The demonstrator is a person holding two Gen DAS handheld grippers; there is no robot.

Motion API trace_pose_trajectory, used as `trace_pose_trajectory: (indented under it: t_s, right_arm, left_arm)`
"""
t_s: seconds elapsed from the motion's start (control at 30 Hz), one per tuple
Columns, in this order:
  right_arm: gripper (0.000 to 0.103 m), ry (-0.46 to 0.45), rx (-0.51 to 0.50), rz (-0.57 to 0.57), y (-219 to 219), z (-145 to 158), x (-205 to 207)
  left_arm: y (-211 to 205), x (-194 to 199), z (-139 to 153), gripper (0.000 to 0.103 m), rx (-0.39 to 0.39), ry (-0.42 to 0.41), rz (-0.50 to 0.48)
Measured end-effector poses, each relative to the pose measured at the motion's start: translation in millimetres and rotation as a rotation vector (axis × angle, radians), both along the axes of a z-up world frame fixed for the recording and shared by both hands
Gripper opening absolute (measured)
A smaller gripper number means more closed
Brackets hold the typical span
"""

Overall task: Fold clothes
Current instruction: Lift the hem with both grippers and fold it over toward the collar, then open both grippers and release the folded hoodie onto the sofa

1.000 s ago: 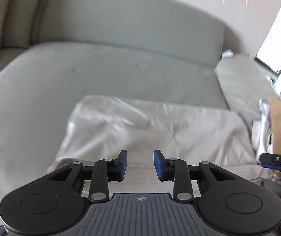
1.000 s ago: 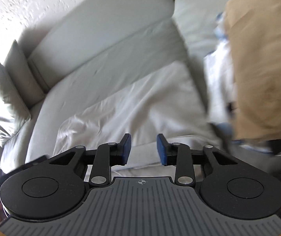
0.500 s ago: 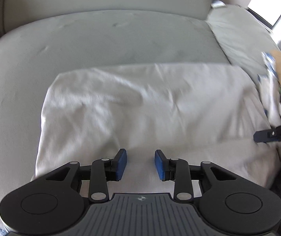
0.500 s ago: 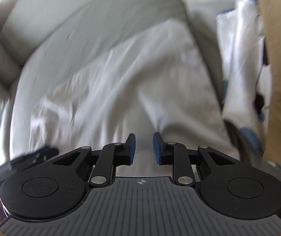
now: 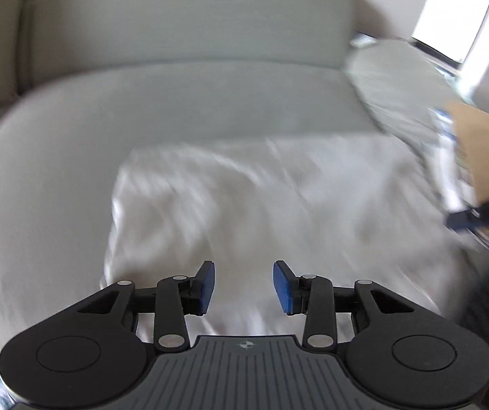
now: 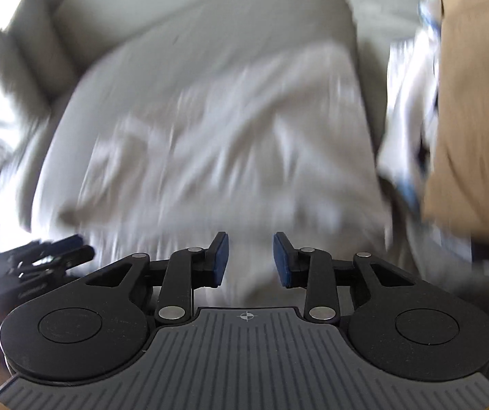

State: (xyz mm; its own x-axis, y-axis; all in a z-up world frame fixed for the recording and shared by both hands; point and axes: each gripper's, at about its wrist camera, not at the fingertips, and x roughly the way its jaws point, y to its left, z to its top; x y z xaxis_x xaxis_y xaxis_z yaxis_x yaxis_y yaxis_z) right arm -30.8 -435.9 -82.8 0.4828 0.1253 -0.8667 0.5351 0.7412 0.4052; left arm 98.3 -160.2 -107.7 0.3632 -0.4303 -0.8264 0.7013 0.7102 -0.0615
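Lying spread on the seat of a pale grey-green sofa [image 5: 183,102], a white folded garment [image 5: 261,198] occupies the front half of the cushion, its surface creased and its near edge reaching the cushion front. Both views are motion-blurred, so fine detail of the fabric cannot be told. The left gripper [image 5: 243,287] points steeply down over the near edge of the garment; its blue-padded jaws are partway apart and opening, with fabric visible below the gap but nothing pinched between the pads. The right gripper [image 6: 250,259] is in the same attitude over the garment's near edge, jaws partway apart and opening, pads likewise clear of the cloth. Each gripper appears at the margin of the other's view: the right one at the right edge of the left wrist view, the left one at the lower left of the right wrist view. To the right of the garment lies a white and blue cloth [image 6: 412,109], and beside that a tan cloth [image 6: 477,95]. A matching cushion [image 6: 32,51] leans at the sofa's left end.
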Motion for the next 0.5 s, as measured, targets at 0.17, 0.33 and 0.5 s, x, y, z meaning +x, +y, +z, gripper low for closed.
trace_pose_trajectory:
  t_s: [0.17, 0.33, 0.5]
  right_arm:
    - [0.032, 0.064, -0.054, -0.102, -24.8, -27.4, 43.7]
    - [0.033, 0.115, 0.106, -0.113, -43.0, -46.6, 39.9]
    - [0.043, 0.222, 0.318, 0.205, -10.2, -45.5, 21.7]
  left_arm:
    - [-37.2, 31.5, -33.7, 0.04, 0.159, -0.013, 0.047]
    - [-28.1, 33.2, -28.2, 0.041, 0.169, 0.094, -0.036]
    - [16.9, -15.8, -5.1, 0.04, 0.201, 0.197, -0.292]
